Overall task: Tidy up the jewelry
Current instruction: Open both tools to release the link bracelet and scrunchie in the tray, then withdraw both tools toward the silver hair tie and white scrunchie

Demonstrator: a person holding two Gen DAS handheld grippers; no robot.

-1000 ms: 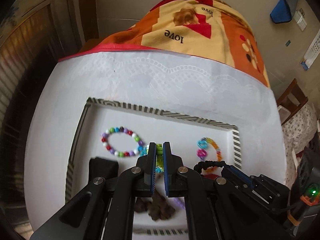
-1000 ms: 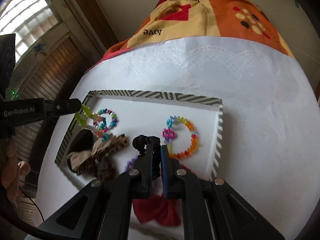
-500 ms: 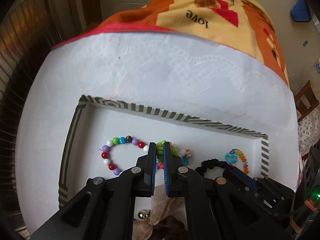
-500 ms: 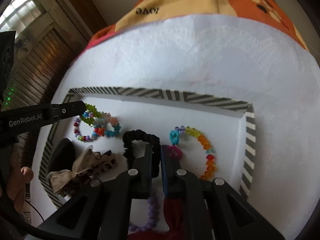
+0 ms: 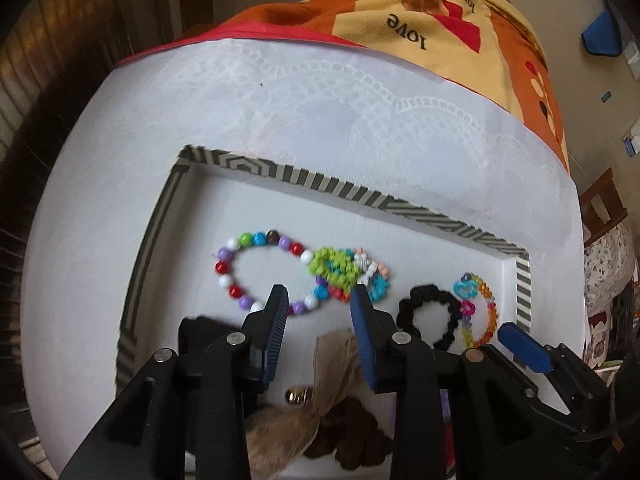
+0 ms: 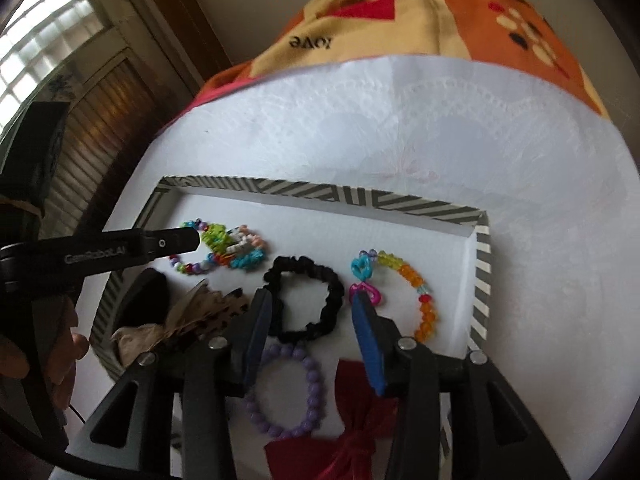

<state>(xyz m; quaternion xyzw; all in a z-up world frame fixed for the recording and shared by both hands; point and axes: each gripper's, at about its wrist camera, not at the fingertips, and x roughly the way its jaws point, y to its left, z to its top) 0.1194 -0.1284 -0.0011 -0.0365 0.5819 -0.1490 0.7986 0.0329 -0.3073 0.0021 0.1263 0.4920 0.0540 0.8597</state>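
Just beyond left hand-held gripper (image 5: 320, 304) lies green bracelet (image 5: 335, 269)

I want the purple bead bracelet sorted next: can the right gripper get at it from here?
Probably yes. The right gripper is open, and the purple bead bracelet lies uncovered just beneath it; only the red bow crowds one side.

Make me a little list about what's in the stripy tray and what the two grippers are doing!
tray: white with a striped rim, on a white lace cloth
round-bead bracelet: many colours, far left in the tray
woven bracelet: green and blue, overlapping the round-bead one
black scrunchie, middle of the tray
heart bracelet: orange and yellow beads, near the right rim
purple bracelet, near side
red bow, beside the purple bracelet
left gripper: open, holding nothing
right gripper: open, over the scrunchie
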